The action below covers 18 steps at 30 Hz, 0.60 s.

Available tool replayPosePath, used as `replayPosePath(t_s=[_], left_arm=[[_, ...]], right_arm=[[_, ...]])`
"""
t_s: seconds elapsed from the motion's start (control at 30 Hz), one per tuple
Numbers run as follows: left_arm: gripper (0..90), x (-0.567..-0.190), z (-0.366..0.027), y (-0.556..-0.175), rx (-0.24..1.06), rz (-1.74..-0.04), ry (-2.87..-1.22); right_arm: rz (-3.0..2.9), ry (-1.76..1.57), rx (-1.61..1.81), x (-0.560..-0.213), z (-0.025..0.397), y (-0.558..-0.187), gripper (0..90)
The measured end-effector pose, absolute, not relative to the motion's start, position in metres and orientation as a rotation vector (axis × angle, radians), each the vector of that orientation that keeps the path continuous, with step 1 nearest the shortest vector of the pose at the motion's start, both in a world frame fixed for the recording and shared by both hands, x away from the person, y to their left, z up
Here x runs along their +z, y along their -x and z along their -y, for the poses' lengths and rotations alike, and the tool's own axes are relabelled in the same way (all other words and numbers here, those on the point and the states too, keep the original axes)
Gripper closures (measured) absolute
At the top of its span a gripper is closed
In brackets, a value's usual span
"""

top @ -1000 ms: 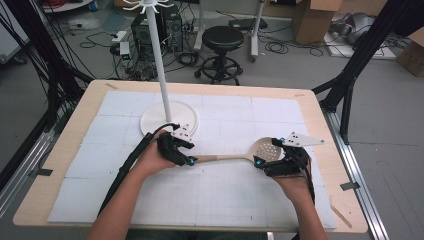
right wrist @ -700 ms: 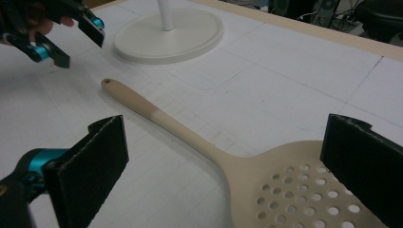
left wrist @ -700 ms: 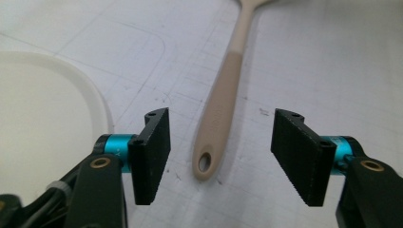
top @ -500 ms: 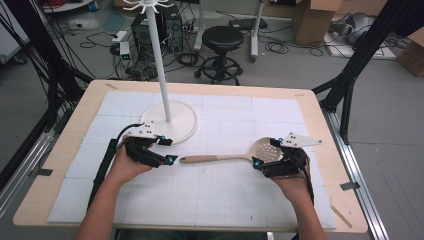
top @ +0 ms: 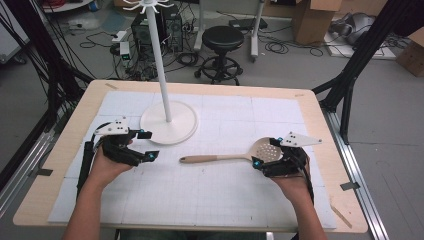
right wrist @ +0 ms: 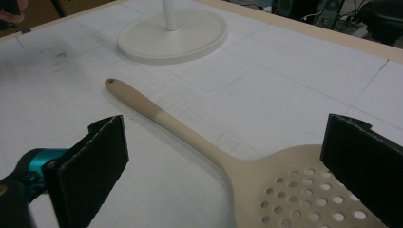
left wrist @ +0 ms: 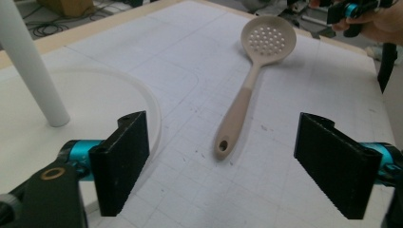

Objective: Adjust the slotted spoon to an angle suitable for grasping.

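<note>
A beige slotted spoon [top: 220, 158] lies flat on the white gridded mat, handle to the left and perforated head [top: 265, 149] to the right. My right gripper [top: 267, 152] is open, with a jaw on each side of the head [right wrist: 294, 190]. My left gripper [top: 149, 145] is open and holds nothing, a short way left of the handle's end [left wrist: 222, 147]. From there the spoon [left wrist: 247, 95] stretches away between the two jaws. A white hook stand [top: 167, 122] rises from its round base just behind the left gripper.
The mat [top: 225, 200] covers a wooden table [top: 320, 130] whose edges show all round. The stand's pole [left wrist: 33, 71] and base [right wrist: 171, 35] are close to the left gripper. Black frame legs, a stool [top: 222, 40] and boxes stand beyond the table.
My left gripper has drawn back to the left, away from the spoon's handle, and now stands open. The spoon and my right gripper have stayed in place.
</note>
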<state>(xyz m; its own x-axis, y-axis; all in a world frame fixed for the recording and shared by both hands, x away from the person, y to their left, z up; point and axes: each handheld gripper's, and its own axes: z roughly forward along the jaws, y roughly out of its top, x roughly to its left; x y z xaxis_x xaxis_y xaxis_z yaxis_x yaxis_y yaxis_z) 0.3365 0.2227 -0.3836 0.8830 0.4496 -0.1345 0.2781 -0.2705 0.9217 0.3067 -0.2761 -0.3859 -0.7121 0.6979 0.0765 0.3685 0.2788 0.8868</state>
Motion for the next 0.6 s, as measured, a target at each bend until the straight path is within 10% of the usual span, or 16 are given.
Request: replayPosePath(t_s=[0.6], left_arm=[[8.3,-0.38,-0.238,-0.333,0.215,-0.56,-1.781]], right_arm=[[-2.243,-0.965,1.399,-0.385,0.273,-0.309,0.7]])
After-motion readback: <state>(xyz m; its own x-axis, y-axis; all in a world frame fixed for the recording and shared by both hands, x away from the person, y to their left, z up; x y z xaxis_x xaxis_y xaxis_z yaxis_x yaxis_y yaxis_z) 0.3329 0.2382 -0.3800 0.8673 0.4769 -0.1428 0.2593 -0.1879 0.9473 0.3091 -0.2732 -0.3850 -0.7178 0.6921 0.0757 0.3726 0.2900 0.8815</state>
